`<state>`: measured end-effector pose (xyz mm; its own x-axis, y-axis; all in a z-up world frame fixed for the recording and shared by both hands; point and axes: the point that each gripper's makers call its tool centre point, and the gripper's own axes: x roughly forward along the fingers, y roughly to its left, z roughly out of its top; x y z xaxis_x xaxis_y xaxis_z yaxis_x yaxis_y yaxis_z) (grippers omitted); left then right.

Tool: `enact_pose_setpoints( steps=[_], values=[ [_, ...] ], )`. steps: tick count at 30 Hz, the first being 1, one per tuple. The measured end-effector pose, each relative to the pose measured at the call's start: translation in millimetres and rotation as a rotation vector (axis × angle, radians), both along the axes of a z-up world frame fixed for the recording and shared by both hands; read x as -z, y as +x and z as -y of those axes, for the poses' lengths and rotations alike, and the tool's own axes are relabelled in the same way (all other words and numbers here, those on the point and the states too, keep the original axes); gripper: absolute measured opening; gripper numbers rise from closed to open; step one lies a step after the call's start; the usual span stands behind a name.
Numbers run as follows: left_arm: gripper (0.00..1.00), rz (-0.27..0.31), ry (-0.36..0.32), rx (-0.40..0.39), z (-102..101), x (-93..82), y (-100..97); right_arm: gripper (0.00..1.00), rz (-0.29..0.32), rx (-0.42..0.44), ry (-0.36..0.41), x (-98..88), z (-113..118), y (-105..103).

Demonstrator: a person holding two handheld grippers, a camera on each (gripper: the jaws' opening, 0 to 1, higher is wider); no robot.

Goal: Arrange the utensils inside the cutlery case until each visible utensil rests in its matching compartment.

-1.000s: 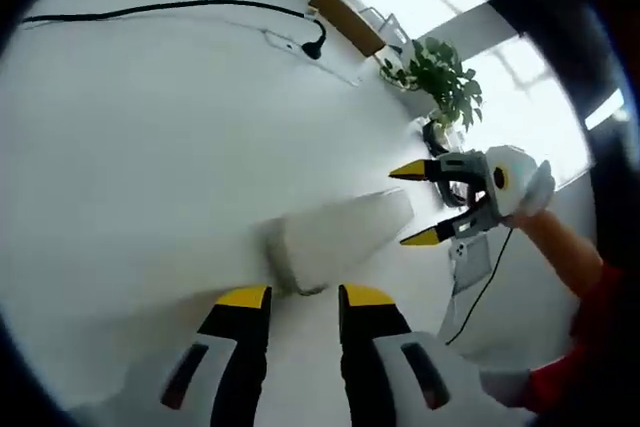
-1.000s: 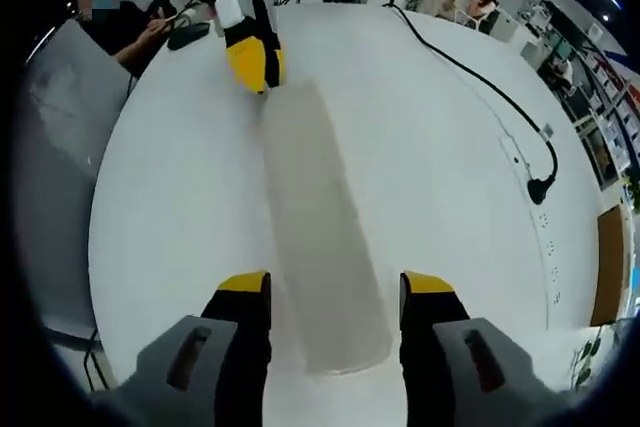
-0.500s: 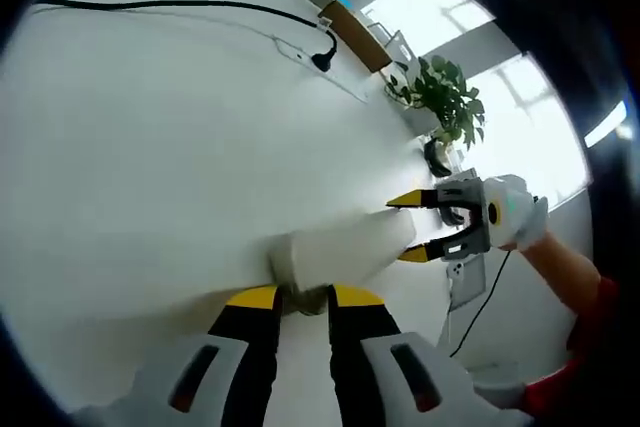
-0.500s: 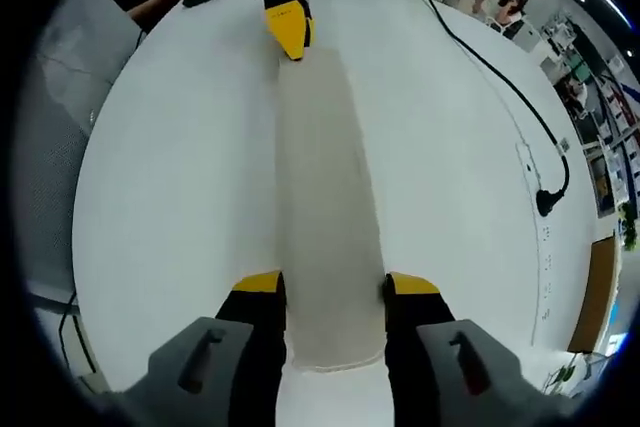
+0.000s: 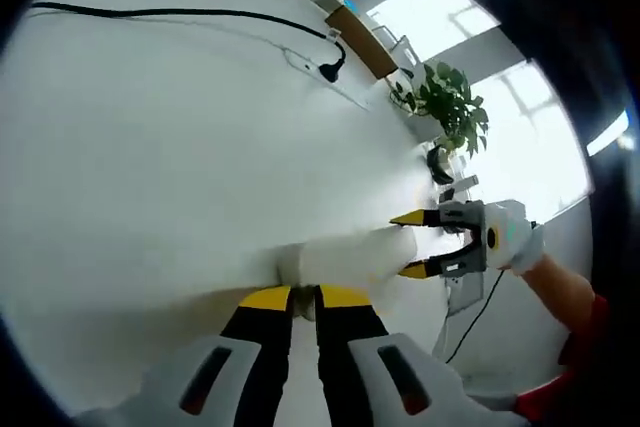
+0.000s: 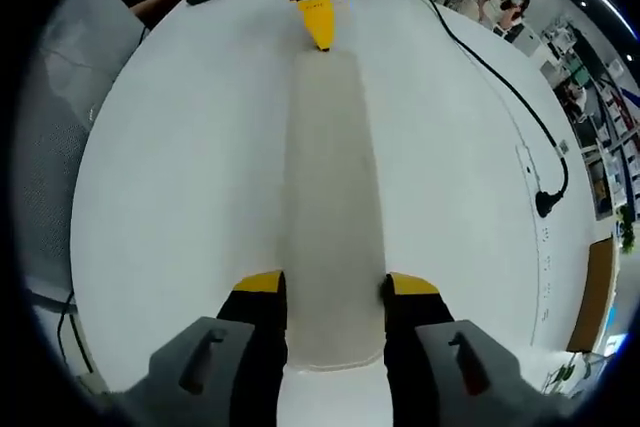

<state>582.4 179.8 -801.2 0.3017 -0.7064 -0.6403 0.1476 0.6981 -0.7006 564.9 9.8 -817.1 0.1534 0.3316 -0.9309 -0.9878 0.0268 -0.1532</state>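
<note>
White tabletop (image 6: 180, 197) stretches round under an open office, with a black power cable (image 6: 500, 77) trailing well off to one side of the cutlery case (image 6: 335, 207), and a potted plant (image 5: 448, 107) standing beyond it by bright windows. That case, a long pale translucent box, lies flat on the tabletop with its lid still on, so no utensils or compartments can be made out.

In the right gripper view the right gripper (image 6: 335, 292) has its fingers pressed against both long sides of the near end of the case, clamped across its width. At the far end of the case the left gripper (image 6: 318, 32) meets it; in the left gripper view the left gripper (image 5: 303, 299) has its fingers nearly together at that end, seemingly nipping the edge, though whether they truly pinch it I cannot tell.

Main risk, as I judge it: a smooth plastic shell held only at its two ends may slip or twist if one hand lifts or pulls before the other. Uneven pulling could pop the lid suddenly and scatter whatever lies inside, or skid the case toward the cable.
</note>
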Motion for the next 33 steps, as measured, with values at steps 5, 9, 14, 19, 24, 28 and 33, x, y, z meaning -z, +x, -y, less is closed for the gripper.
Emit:
enact_pose_setpoints(
  steps=[5, 9, 14, 19, 24, 28, 33],
  values=[
    [0.05, 0.043, 0.06, 0.05, -2.7, 9.1, -5.7, 0.36, 0.025, -0.081, -0.039, 1.6, 0.4, -5.6],
    [0.11, 0.06, 0.032, 0.082, 7.0, 5.5, -11.8, 0.36, 0.031, -0.101, -0.06, 2.9, -0.5, -6.9],
    [0.12, 0.069, 0.019, 0.03, 8.6, 3.0, -9.3, 0.36, 0.03, -0.081, -0.07, 2.9, -0.1, -8.6],
    [0.14, 0.166, 0.099, 0.073, 1.0, -3.2, -11.4, 0.36, 0.024, -0.017, -0.026, 2.1, -1.0, -15.0],
    [0.35, 0.276, 0.141, 0.152, -4.6, -18.5, -26.4, 0.36, 0.023, -0.008, -0.033, 2.2, -1.7, -24.5],
    [0.41, 0.328, 0.117, 0.223, -6.6, -30.9, -45.8, 0.36, 0.021, -0.017, -0.053, 3.2, -1.7, -30.7],
    [0.72, 0.428, 0.135, 0.271, -8.3, -53.5, -79.6, 0.36, 0.014, 0.01, -0.072, 5.2, -0.6, -38.2]
  ],
)
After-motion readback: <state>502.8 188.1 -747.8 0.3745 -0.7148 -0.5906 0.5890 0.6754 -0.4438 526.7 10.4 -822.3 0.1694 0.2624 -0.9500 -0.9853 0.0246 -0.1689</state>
